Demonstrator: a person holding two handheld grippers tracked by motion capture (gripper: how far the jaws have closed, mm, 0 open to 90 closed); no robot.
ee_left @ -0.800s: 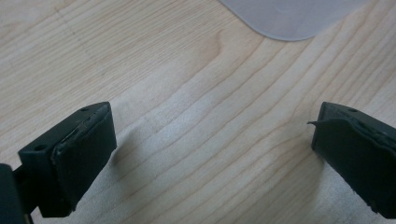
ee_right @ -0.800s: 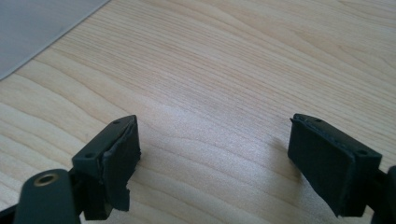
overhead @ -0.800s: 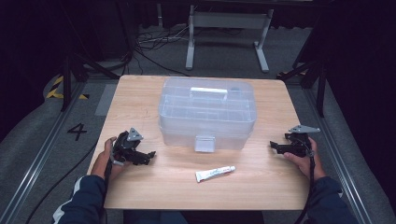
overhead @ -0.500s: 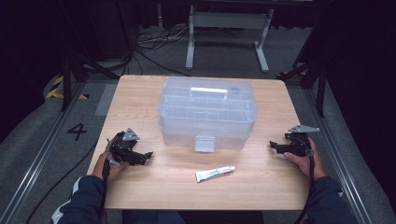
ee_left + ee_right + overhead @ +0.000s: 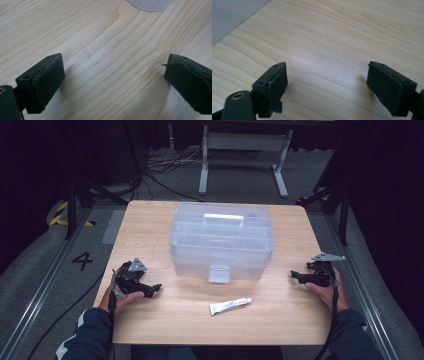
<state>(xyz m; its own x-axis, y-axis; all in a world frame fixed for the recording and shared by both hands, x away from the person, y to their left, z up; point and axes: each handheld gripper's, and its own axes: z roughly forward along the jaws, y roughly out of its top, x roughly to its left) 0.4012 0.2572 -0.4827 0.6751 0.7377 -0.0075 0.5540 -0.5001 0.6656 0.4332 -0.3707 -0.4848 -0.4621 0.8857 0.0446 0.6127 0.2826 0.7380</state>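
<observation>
Looking down from the high view, the pale wooden counter (image 5: 165, 320) carries a clear lidded plastic storage box (image 5: 222, 242) at its middle and a small white squeeze tube (image 5: 230, 306) lying flat just in front of it, apart from the box. The left tongs (image 5: 150, 289) rest on the counter at the left edge, the right tongs (image 5: 299, 276) at the right edge, both well apart from the tube and holding nothing. To judge by how things lie, the step in hand is a reach for the tube; it would go best with one pair brought low and square across the tube's narrow width, so the pads close on its body and not its cap. From the left gripper view, the left tongs (image 5: 112, 75) stand wide open over bare wood grain, with a curved edge of the clear box (image 5: 151, 4) at the top. From the right gripper view, the right tongs (image 5: 327, 82) gape equally wide and empty, a grey strip of floor (image 5: 232, 15) past the counter's edge. These close views confirm the empty jaws; the high view alone places the tube.
</observation>
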